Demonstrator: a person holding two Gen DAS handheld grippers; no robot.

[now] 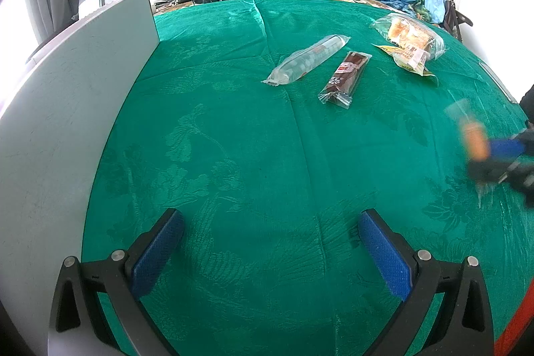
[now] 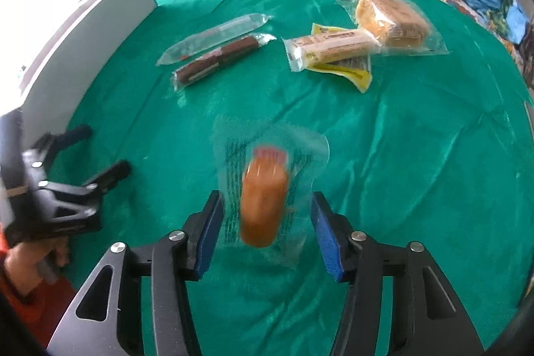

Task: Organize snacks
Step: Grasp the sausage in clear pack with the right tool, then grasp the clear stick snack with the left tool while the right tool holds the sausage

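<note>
Your orange bread roll in its clear wrapper (image 2: 263,199) is smeared by motion blur between the right gripper's (image 2: 267,216) jaws, its print unreadable. In the left wrist view that gripper (image 1: 500,155) is blurred and cut off at the frame's edge.

We saw a green floral-embossed cloth (image 1: 233,139), blue pads (image 1: 383,256), an orange snack (image 2: 263,206), a brown stick (image 2: 217,59) and a white panel (image 1: 83,72).
</note>
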